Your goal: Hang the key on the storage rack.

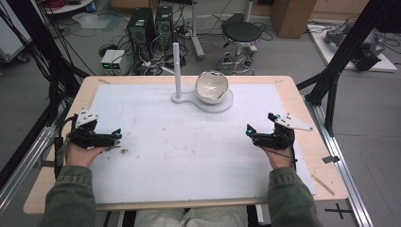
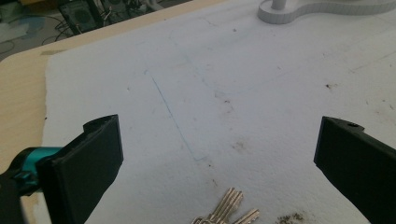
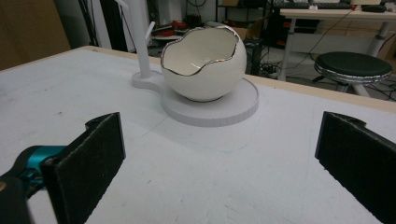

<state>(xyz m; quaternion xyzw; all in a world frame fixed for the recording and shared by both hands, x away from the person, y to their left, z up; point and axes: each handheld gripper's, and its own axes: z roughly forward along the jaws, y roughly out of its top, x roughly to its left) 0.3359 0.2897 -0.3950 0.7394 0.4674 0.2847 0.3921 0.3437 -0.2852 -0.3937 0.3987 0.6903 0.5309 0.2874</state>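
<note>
A small bunch of silver keys (image 2: pixel 226 211) lies on the white mat, just in front of my left gripper (image 2: pixel 219 140), between its open jaws and untouched. In the high view the keys (image 1: pixel 113 148) sit by the left gripper (image 1: pixel 115 140) at the mat's left side. A white eggshell-shaped bowl (image 3: pixel 205 60) with a silver rim stands on a round white base (image 3: pixel 210 112) at the far middle. My right gripper (image 3: pixel 219 135) points at it from some distance, open and holding nothing. From above, the right gripper (image 1: pixel 261 123) hovers at the mat's right side.
A thin white post (image 1: pixel 177 68) rises from the base (image 1: pixel 222 105) left of the bowl (image 1: pixel 211 86). The white mat (image 1: pixel 189 142) covers most of the wooden table (image 1: pixel 312 142). A dark smudge (image 1: pixel 124 151) marks the mat near the keys.
</note>
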